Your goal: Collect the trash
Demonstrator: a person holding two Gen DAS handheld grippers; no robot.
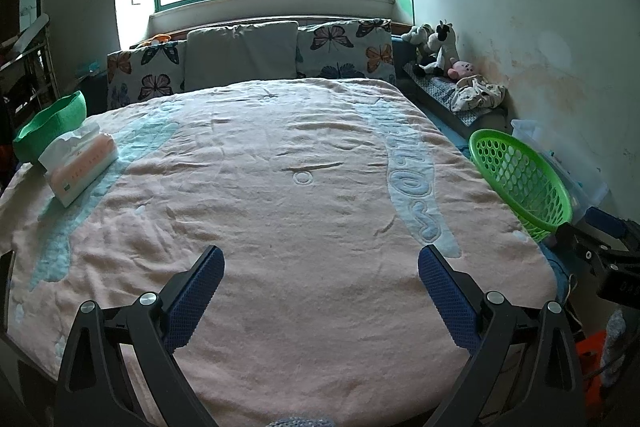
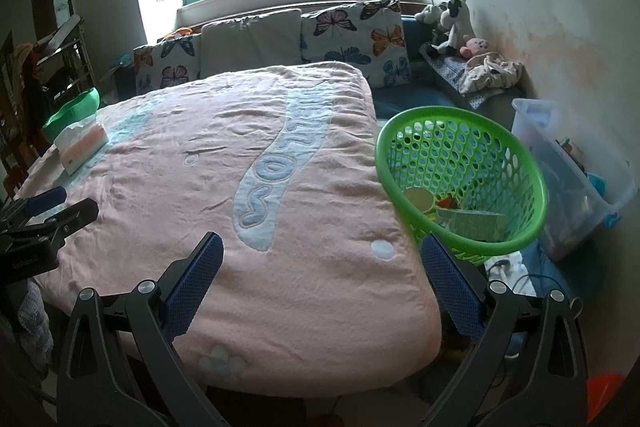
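Bed point(image 1: 304, 211), covered by a pink blanket point(image 2: 192, 211) with pale blue lettering; we hold both claws above its near edge. Left claw point(image 1: 320, 259): fingers spread wide, nothing between them. Right claw point(image 2: 322, 251): likewise spread and empty, its right finger just in front of the green basket point(image 2: 516, 163). Basket: perforated plastic, tilted at the bed's right edge, holding collected trash point(image 2: 468, 219), namely a round lid, a flat printed packet and a small red piece. Tissue pack point(image 1: 82, 167): on the bed's left side, tissue protruding, just beside a green bowl-shaped item point(image 1: 52, 127). Pillows point(image 1: 344, 45), butterfly print, at the head. Soft toys point(image 1: 438, 47) on the ledge by the wall. Clear storage bin point(image 2: 576, 163) beyond the basket.
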